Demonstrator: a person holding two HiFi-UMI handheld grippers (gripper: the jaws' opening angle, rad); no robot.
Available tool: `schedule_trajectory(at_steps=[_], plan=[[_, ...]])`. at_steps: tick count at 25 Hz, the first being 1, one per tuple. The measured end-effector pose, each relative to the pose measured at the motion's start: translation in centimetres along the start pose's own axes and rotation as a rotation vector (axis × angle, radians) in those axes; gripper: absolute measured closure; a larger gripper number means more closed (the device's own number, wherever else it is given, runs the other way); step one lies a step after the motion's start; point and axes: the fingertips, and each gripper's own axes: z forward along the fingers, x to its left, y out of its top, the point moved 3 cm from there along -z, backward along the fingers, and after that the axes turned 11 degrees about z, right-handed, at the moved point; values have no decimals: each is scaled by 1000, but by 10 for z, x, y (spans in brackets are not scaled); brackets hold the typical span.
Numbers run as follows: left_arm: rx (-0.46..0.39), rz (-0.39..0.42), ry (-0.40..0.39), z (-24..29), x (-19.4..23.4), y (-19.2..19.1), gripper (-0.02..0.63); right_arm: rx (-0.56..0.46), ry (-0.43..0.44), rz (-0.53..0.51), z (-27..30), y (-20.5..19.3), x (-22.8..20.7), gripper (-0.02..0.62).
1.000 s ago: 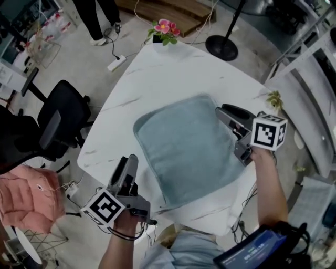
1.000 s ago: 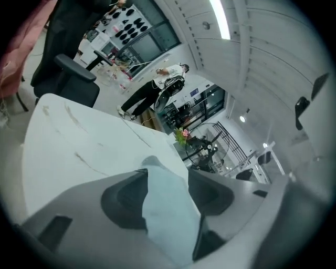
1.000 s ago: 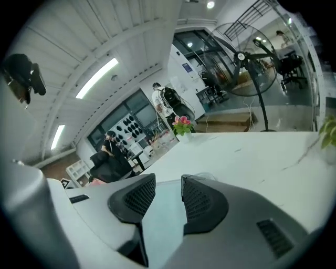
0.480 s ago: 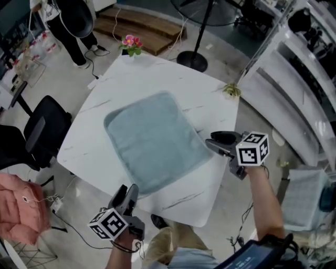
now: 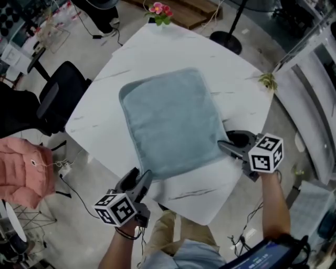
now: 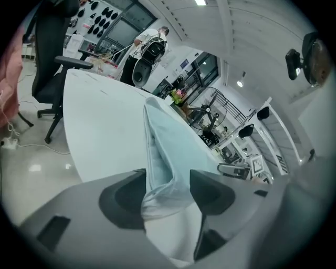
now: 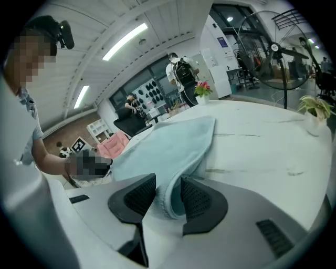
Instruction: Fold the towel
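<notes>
A light blue towel point(image 5: 168, 121) lies flat on the white marble table point(image 5: 157, 47). My left gripper point(image 5: 140, 177) is at the towel's near left corner. In the left gripper view the towel point(image 6: 168, 152) runs away from me, and its bunched corner sits between the wide jaws of the left gripper point(image 6: 168, 181). Those jaws have just been opening. My right gripper point(image 5: 224, 145) is at the near right corner. In the right gripper view the towel point(image 7: 168, 147) has its rolled edge in the gap of the right gripper point(image 7: 168, 192), which is open.
A black office chair point(image 5: 58, 100) and a pink cloth point(image 5: 21, 173) are left of the table. A flower pot point(image 5: 160, 11) stands at the table's far corner and a small plant point(image 5: 268, 81) at its right corner. A fan base point(image 5: 226, 42) stands beyond.
Both grippers have come in to the towel's near corners, the right one from the towel's right edge, the left one from below the table edge. The towel has stayed flat.
</notes>
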Motion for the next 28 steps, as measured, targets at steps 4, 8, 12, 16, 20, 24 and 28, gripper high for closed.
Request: schedule_trajectory(at_steps=[4,8,12,16,20,24,28], plan=[[16,12,28,0,3,-5,348,16,24,-27,8,-2,4,436],[17,-1,33,1,5,-5,394,20,43,-33,6,-4,6,468],[1,-4,60,1,7,-2,448,28,38,-61,7,-7,4,551],[-39,-16,53,0,1,4,540,-10,52,-57,-8,-5,6,558],[-118,-28,3,-15,-12,10,545,-70,91,-52,-23,-11,14,558],[-123,-15,-22,-32,-18,-3,541,-75,114,-71,-35,-35,31,554],[-105,-33,-15,-56,-17,-36,538,-40,107,-87,-43,-71,45,552]])
